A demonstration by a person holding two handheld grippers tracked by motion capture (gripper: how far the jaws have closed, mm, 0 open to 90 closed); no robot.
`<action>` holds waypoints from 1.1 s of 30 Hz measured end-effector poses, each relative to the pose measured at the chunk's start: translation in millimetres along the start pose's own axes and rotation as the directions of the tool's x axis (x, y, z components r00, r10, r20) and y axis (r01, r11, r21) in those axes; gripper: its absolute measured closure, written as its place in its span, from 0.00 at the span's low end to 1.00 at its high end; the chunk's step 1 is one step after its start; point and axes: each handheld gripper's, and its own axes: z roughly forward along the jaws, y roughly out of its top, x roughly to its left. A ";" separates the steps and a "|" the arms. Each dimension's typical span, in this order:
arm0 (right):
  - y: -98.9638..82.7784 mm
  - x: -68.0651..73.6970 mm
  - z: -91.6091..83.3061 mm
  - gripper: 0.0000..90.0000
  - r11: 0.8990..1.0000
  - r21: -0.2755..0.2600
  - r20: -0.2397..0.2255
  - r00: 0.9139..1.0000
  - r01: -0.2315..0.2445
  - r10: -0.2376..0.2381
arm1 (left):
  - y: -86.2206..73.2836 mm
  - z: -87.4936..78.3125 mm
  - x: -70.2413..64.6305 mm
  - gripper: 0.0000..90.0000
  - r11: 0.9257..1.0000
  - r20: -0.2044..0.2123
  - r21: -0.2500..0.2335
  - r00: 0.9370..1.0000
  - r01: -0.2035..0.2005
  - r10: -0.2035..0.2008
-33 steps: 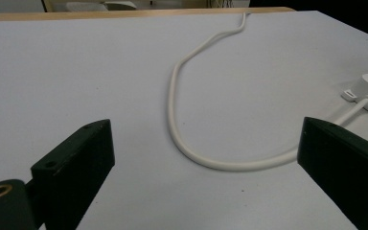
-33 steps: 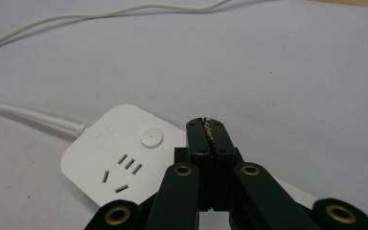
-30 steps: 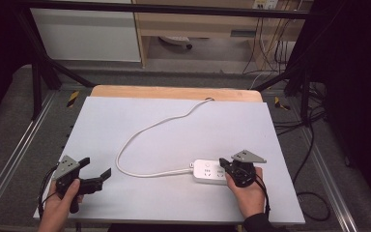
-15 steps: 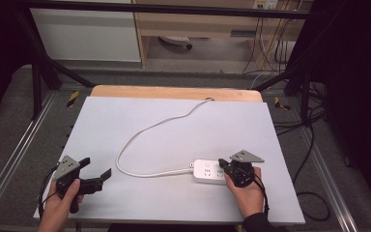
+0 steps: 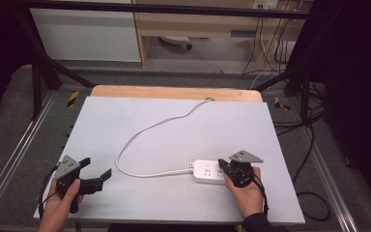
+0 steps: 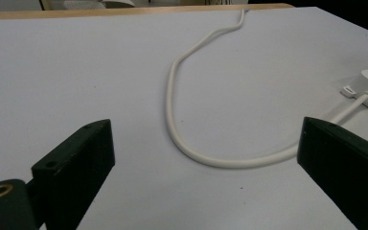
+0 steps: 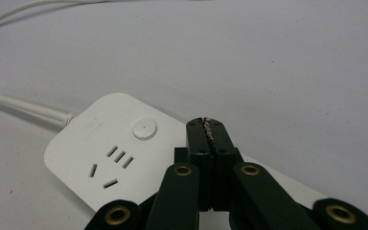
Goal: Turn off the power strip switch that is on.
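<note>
- Change since the earlier frames: very little. The right tool [image 5: 232,170] has held its station over the near end of the power strip [image 5: 207,171], its hand shifting only slightly toward the person; the left tool [image 5: 95,175] and the strip's cord [image 5: 140,133] lie as they did. Judged from this, the work is paused at the strip, with no plug or switch action yet completed.
- Left tool (far left of the power strip): released, its two black jaws standing wide apart in the left gripper view and holding nothing; it rests low at the bench [image 5: 174,116] edge, well apart from the strip.
- Cord (left of the power strip): a smooth, round white cable that leaves the strip's left end, sweeps in a broad loop and runs to the far edge of the bench.
- Power strip: a flat white plastic block with rounded corners, matt-glossy, bearing a round push button [image 7: 144,129] and slotted sockets [image 7: 110,165]; it lies flat near the bench's front right.
- Right tool (over the strip's right part): clenched, jaws pressed together with nothing visible between them, tip poised just beside the button.
- Bench: a pale grey matt sheet over a wooden top.
</note>
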 end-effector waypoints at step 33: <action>-2.8 -1.1 3.2 1.00 1.000 -0.005 -0.005 1.000 0.002 -0.002 | -0.3 0.9 -0.6 0.07 1.000 0.003 0.004 1.000 -0.003 0.003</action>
